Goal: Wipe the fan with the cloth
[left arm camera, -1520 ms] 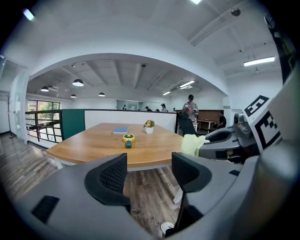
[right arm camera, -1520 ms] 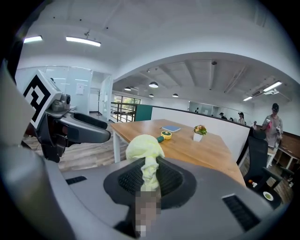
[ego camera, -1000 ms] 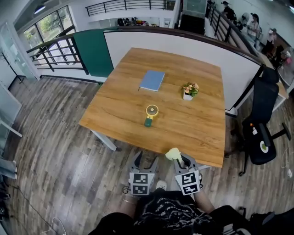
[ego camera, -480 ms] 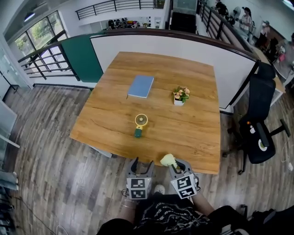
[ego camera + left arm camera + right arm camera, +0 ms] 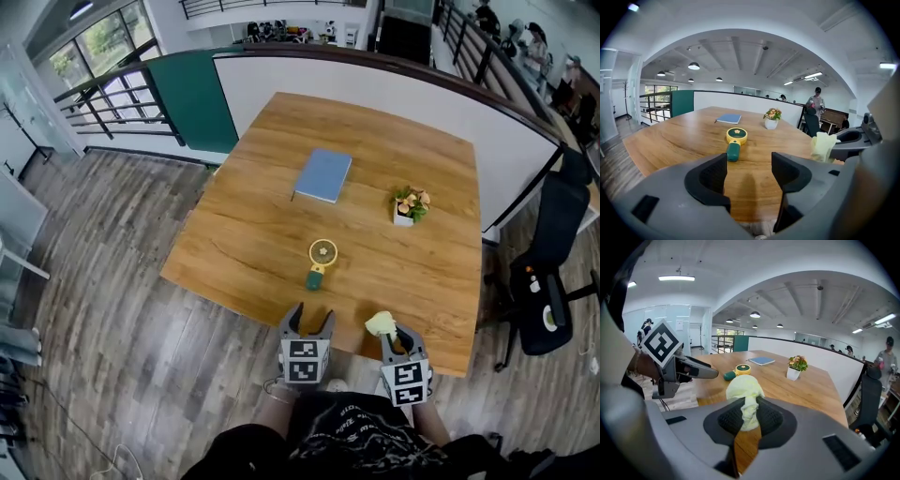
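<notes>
Fan point(image 5: 320, 260) lies on the table point(image 5: 244, 234) at twelve o'clock from the left gripper point(image 5: 309, 319), whose jaws stand apart and empty; it is judged light, rigid and best held by the green handle point(image 5: 313, 278), while the right gripper point(image 5: 394, 336) clamps the soft cloth point(image 5: 380, 323).

The left claw point(image 5: 307, 321) and the right claw point(image 5: 390, 333) are held side by side close to the person's body, pointing forward. The left claw's jaws stand apart with nothing between them; the right claw's jaws pinch the cloth point(image 5: 744, 392).
</notes>
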A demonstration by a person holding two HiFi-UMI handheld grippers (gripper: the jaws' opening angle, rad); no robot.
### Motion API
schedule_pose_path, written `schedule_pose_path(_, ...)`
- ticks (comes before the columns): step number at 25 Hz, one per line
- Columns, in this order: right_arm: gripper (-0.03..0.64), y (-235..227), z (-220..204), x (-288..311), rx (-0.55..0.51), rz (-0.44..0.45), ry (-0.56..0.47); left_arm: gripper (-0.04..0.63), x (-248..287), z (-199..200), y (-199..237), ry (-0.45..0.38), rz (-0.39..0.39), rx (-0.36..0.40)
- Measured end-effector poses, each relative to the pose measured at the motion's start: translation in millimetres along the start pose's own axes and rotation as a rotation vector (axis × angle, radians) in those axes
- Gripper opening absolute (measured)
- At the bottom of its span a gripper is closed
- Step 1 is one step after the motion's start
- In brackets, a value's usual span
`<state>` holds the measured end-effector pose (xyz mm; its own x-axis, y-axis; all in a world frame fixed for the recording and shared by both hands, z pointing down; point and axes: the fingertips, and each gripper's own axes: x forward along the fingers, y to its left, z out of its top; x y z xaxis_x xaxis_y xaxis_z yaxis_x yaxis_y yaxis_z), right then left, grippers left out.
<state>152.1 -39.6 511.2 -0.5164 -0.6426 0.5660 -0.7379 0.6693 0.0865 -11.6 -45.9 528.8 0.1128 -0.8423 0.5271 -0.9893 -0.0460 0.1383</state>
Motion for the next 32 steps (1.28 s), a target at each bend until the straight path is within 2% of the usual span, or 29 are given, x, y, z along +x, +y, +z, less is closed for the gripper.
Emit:
schedule_pose_path(4,0.067,-7.1,12.1,21.1,0.024,-0.014,0.000,0.304,33.0,8.2,27.6,0.023,0.023,0.029)
schedule_pose_path(8,0.067,-8.4,12.7,32.5,0.057,-0.040,0.018,0.304,70.8,-2.4,35.1,0.110,-0.021,0.027)
schedule_pose_path(10,0.067,-4.9,8.7,40.3,0.071,-0.043,0.040,0.304,82.9,-0.3,39.9,0.120,-0.023,0.031)
schedule_pose_path(15,0.067,-2.4,19.2,58.3,0.086,-0.032,0.040,0.307,104.4,-7.0,53.0,0.180,-0.028,0.160)
schedule_pose_path(20,0.069,1.0,36.9,79.2,0.102,-0.005,0.030,0.288,108.1,-18.8,52.8,0.255,-0.078,0.234)
schedule_pose_path(23,0.069,11.2,47.0,90.5,0.076,0.054,0.045,0.275,109.7,-18.9,57.0,0.282,-0.084,0.206)
schedule_pose_path(25,0.067,19.4,54.0,97.5,0.057,0.099,0.049,0.222,110.5,-17.0,62.2,0.289,-0.083,0.190)
schedule_pose_path(26,0.069,22.0,57.9,101.4,0.053,0.111,0.045,0.190,110.7,-16.4,64.5,0.294,-0.096,0.193)
schedule_pose_path(28,0.067,23.7,65.3,109.1,0.055,0.120,0.032,0.187,109.9,-17.1,66.2,0.309,-0.153,0.226)
schedule_pose_path(32,0.069,29.5,80.1,124.3,0.021,0.160,0.042,0.186,107.6,-19.4,65.2,0.329,-0.246,0.358)
